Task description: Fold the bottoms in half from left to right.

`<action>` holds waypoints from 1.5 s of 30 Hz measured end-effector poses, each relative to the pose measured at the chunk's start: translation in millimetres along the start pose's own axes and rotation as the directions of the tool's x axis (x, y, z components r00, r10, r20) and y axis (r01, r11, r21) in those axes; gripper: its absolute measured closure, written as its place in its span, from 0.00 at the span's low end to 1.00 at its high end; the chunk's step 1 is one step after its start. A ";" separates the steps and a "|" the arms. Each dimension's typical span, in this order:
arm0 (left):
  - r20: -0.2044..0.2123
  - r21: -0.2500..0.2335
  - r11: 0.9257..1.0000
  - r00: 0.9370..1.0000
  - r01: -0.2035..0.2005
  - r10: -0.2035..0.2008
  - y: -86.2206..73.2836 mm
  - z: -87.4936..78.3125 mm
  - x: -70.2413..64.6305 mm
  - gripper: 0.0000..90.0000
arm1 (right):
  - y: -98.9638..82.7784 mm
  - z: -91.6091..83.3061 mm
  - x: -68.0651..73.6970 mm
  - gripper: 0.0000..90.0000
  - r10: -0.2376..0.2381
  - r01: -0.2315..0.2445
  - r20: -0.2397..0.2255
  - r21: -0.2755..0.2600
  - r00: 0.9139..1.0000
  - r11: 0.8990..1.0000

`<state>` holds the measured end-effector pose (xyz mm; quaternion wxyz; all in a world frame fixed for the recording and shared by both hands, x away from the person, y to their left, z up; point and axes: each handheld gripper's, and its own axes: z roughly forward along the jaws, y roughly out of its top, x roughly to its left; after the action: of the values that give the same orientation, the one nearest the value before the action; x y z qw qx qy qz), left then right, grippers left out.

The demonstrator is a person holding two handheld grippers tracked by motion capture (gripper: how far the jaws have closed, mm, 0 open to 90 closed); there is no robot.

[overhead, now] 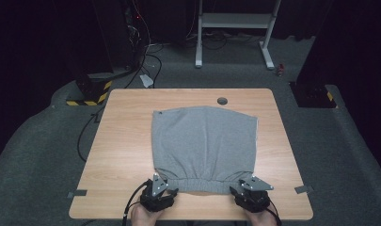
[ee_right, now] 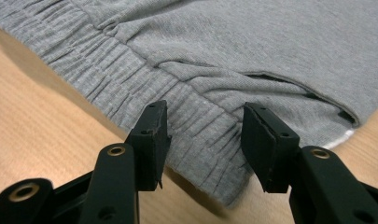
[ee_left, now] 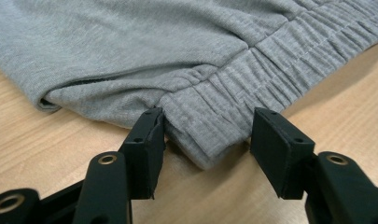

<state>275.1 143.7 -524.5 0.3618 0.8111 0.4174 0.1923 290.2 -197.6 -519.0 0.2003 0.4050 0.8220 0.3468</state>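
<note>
A grey jersey garment (overhead: pixel 204 141) lies flat on the wooden table (overhead: pixel 124 141), its gathered elastic waistband (overhead: pixel 202 184) along the near edge. My left gripper (overhead: pixel 168 188) is at the waistband's left corner. In the left gripper view that corner (ee_left: pixel 210 135) lies between the jaws of the left gripper (ee_left: pixel 205 126), which stand apart and do not press on it. My right gripper (overhead: pixel 237 189) is at the right corner. In the right gripper view that corner (ee_right: pixel 210 140) sits between the spread jaws of the right gripper (ee_right: pixel 203 116). A pocket slit (ee_right: pixel 294 86) shows beside it.
A round cable hole (overhead: pixel 222 100) is in the table's far edge. Grey tape pieces (overhead: pixel 77 193) (overhead: pixel 303 189) mark the near corners. On the floor behind stand a white frame (overhead: pixel 235 28), loose cables (overhead: pixel 146 56) and a yellow-and-black striped base (overhead: pixel 89 94).
</note>
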 end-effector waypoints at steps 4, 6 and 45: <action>0.011 0.012 1.000 1.000 -0.010 0.010 -0.1 -1.9 -3.1 0.50 | -3.3 -4.5 1.3 0.57 -0.004 0.004 -0.004 0.006 1.000 1.000; 0.018 0.015 1.000 1.000 -0.017 0.017 -1.0 -3.7 -5.8 0.51 | -4.5 -5.9 1.7 0.57 -0.013 0.013 -0.003 0.005 1.000 1.000; -0.027 -0.011 0.972 0.972 0.234 -0.234 62.8 15.6 89.7 0.41 | 81.1 65.5 78.4 0.56 -0.138 0.125 -0.198 -0.079 0.970 0.989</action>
<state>370.3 185.8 -487.1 0.3792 0.7521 0.5144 0.1612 326.5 -72.8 -507.8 0.1511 0.3053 0.8513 0.3991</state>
